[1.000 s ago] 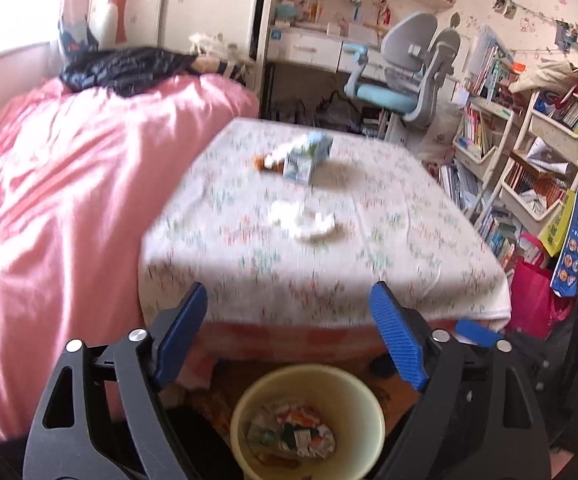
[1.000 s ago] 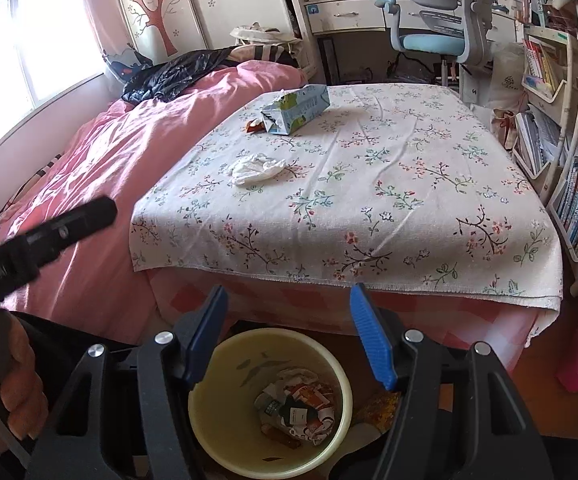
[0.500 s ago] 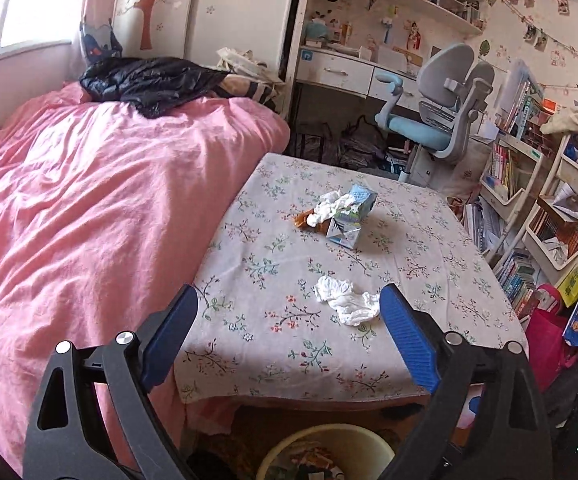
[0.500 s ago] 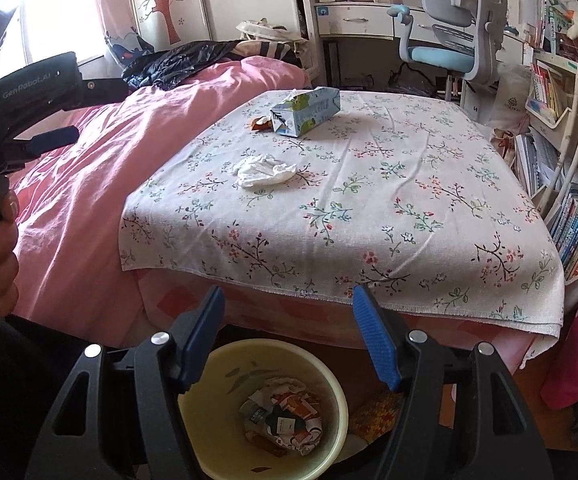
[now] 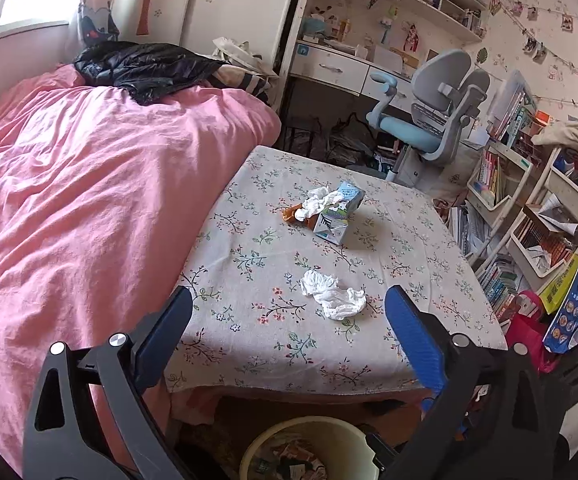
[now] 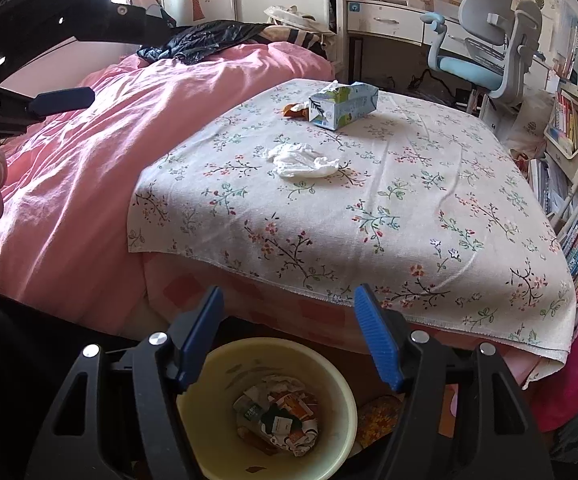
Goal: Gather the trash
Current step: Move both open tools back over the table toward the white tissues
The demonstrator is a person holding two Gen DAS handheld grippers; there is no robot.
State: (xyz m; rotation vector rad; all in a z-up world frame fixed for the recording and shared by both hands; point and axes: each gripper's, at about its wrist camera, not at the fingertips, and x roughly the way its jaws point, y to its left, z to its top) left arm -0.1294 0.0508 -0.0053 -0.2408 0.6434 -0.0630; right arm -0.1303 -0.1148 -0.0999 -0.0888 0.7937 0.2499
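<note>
Both tongs gape empty, the left tongs (image 5: 287,322) widening, over a floral-clothed table (image 5: 249,280) beside a pink bed (image 5: 69,184).

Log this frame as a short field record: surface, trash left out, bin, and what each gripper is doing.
surface: table with floral cloth, beside pink bedding
trash left: crumpled tissue; milk carton on its side with an orange wrapper and a second tissue against it
bin: yellow bin on the floor, part filled
left gripper: empty, jaws opening
right gripper: empty, open, above the bin
</note>
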